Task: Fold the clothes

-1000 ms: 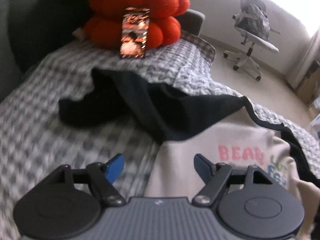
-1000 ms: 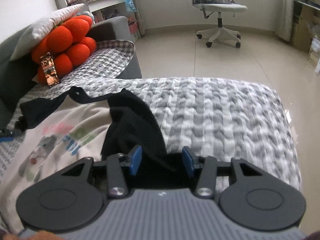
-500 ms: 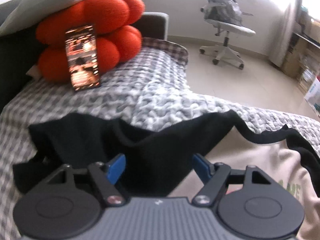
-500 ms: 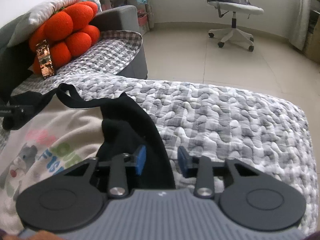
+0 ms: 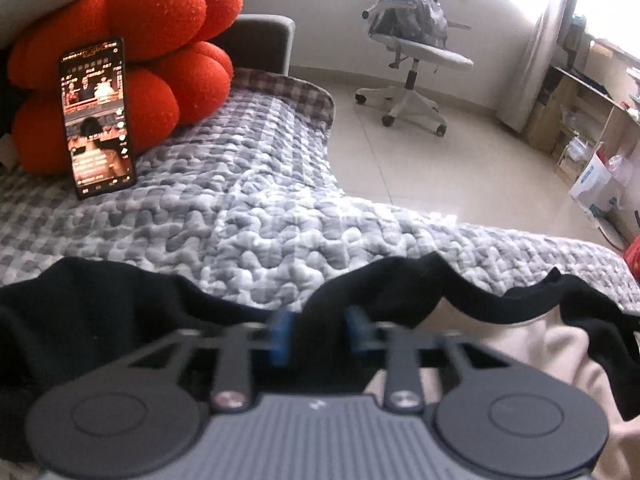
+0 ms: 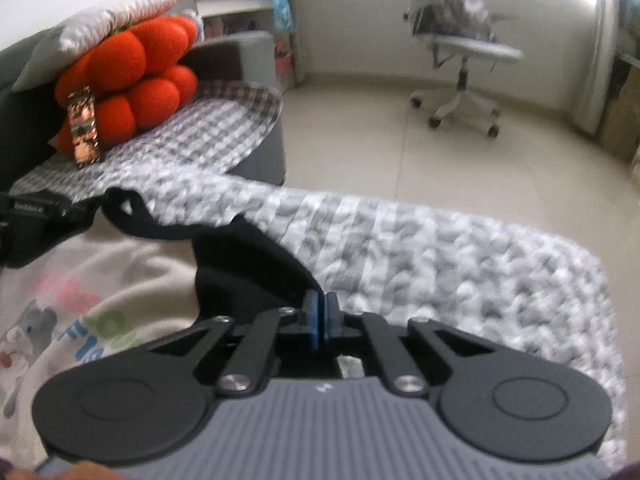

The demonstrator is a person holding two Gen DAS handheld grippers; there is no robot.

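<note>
I have my left gripper point(image 5: 318, 334) closing on the shirt point(image 6: 100, 280)'s black shoulder, right gripper point(image 6: 320, 316) clenched on its sleeve; no fold made yet.

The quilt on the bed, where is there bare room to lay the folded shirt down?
Free: the quilt between the phone and the shirt's black edge, and the wide stretch beyond the right gripper toward the floor. Crowded: the near side under the shirt, and the corner by the orange cushion.
</note>
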